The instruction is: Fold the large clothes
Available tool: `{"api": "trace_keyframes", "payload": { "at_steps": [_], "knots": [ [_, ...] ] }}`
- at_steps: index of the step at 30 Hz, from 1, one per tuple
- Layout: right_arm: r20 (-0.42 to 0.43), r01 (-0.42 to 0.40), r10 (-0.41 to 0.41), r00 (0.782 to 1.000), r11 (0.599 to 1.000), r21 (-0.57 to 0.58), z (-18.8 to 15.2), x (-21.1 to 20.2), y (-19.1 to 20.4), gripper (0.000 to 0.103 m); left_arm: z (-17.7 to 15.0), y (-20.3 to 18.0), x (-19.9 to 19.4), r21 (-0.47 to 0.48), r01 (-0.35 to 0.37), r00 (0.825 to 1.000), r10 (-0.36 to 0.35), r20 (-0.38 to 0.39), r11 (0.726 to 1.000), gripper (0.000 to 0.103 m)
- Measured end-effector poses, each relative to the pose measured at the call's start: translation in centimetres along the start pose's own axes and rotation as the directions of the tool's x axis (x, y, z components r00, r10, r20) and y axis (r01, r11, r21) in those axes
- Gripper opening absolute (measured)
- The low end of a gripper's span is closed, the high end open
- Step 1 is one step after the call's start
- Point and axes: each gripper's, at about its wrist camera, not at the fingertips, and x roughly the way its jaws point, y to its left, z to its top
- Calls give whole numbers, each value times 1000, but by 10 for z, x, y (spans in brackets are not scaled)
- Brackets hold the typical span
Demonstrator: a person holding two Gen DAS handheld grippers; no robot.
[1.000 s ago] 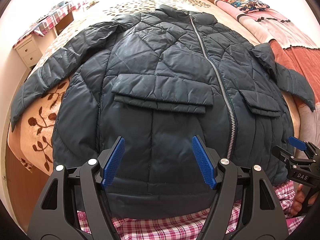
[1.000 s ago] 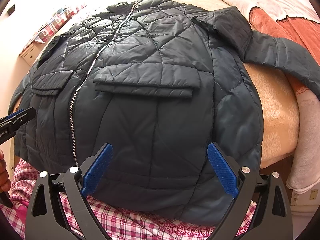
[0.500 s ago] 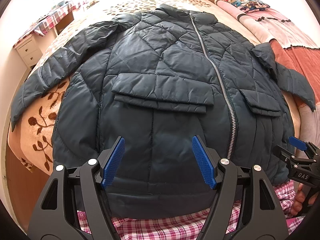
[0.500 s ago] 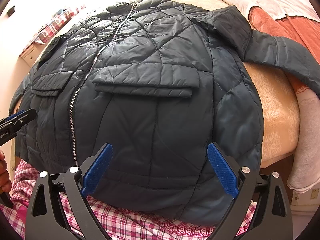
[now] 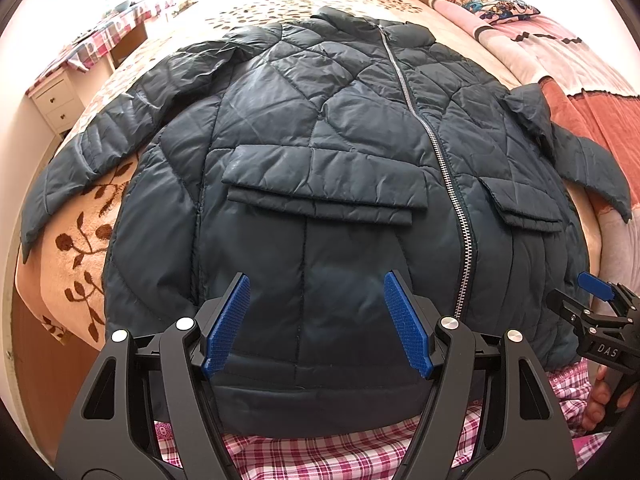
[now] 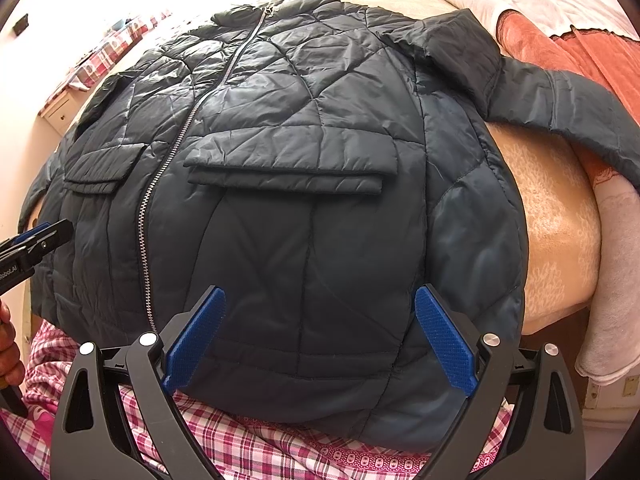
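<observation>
A dark quilted puffer jacket (image 5: 320, 128) lies front up on the bed, zipped, collar far from me, both sleeves spread sideways. It also fills the right wrist view (image 6: 304, 128). My left gripper (image 5: 318, 322) is open and empty, hovering over the hem left of the zipper (image 5: 460, 240). My right gripper (image 6: 320, 334) is open and empty over the hem right of the zipper (image 6: 148, 248). Each gripper shows at the edge of the other's view: the right one (image 5: 596, 292), the left one (image 6: 40, 236).
The bed (image 5: 72, 240) has a beige leaf-pattern cover. Folded blankets and pillows (image 5: 560, 48) lie along its right side. A white nightstand (image 5: 56, 100) stands at the left. Pink plaid cloth (image 6: 240, 440) shows below the hem.
</observation>
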Motion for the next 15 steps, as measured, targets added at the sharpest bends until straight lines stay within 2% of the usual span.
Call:
{"api": "trace_keyframes", "payload": {
  "at_steps": [9,15],
  "knots": [
    [3,-1,1,1000,1000,3,1,0,0,93,1,0,0,0,0,1000,0,0,1000,70],
    [50,10,-12,999,999,31,4,-10,-9,93,-2,-1,0,5,1,1000,-1,4,1000,71]
  ]
}}
